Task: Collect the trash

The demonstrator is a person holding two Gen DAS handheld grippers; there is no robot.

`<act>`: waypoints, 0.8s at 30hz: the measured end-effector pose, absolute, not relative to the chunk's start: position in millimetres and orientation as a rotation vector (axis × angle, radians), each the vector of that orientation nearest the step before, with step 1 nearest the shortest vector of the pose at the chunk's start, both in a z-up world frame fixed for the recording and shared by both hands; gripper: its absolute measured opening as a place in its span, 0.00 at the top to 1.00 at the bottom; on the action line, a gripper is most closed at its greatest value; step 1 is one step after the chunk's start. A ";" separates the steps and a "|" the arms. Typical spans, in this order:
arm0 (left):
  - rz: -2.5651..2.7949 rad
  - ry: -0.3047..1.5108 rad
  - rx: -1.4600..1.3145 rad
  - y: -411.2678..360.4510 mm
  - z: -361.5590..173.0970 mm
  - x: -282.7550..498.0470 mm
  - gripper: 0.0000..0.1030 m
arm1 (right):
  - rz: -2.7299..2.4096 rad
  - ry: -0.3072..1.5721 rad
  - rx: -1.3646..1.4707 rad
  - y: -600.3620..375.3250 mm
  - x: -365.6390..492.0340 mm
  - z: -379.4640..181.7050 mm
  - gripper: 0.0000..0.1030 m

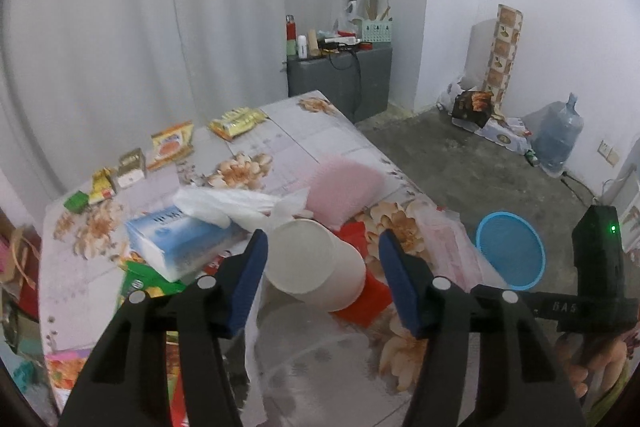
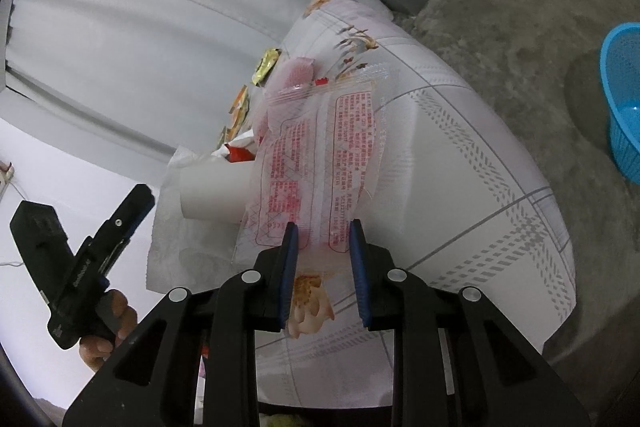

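Observation:
A white paper cup (image 1: pixel 316 263) lies on its side on the flowered table (image 1: pixel 304 131), over a red wrapper (image 1: pixel 370 303). My left gripper (image 1: pixel 322 247) is open around the cup: the left pad is at its rim, the right pad stands clear of it. In the right wrist view a clear plastic wrapper with red print (image 2: pixel 320 155) rises in front of the cup (image 2: pixel 212 195). My right gripper (image 2: pixel 323 239) is shut on the wrapper's near end, its pads a narrow gap apart. A blue basket (image 1: pixel 512 251) (image 2: pixel 624 99) sits on the floor beside the table.
A blue tissue pack (image 1: pixel 176 239), a white plastic bag (image 1: pixel 232 203), a pink pad (image 1: pixel 344 187) and several snack packets (image 1: pixel 236 121) lie on the table. A white paper sheet (image 1: pixel 256 367) hangs near the front. A grey cabinet (image 1: pixel 340 75) and a water jug (image 1: pixel 558 135) stand by the wall.

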State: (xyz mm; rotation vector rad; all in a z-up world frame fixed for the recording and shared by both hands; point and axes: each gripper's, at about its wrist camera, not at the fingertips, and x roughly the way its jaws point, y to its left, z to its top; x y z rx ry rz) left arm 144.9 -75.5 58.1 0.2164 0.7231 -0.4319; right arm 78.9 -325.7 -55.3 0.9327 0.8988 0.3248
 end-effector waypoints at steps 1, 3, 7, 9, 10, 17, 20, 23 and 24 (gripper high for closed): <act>-0.429 0.723 0.218 -73.8 59.3 144.7 0.45 | 0.326 0.898 0.932 -325.9 78.4 -55.3 0.77; -0.417 0.729 0.217 -67.2 60.4 144.4 0.45 | 0.326 0.898 0.930 -326.1 78.4 -55.3 0.77; -0.381 0.761 0.208 -52.7 56.2 147.2 0.45 | 0.322 0.900 0.928 -325.5 78.8 -54.7 0.77; -0.373 0.799 0.184 -44.8 50.2 152.3 0.46 | 0.318 0.903 0.922 -324.9 79.5 -54.3 0.77; -0.374 0.822 0.170 -41.9 46.9 154.5 0.51 | 0.315 0.905 0.921 -324.2 80.3 -54.0 0.77; -0.409 0.878 0.130 -33.7 35.2 162.8 0.91 | 0.291 0.903 0.901 -321.6 78.1 -46.8 0.77; -0.409 0.826 0.137 -29.8 43.8 157.4 0.99 | 0.278 0.895 0.885 -320.3 75.5 -41.3 0.77; -0.411 0.775 0.123 -23.2 56.9 150.4 1.00 | 0.274 0.885 0.876 -319.5 71.4 -35.6 0.77; -0.412 0.757 0.115 -20.5 62.6 147.9 1.00 | 0.273 0.878 0.872 -319.0 70.0 -32.5 0.77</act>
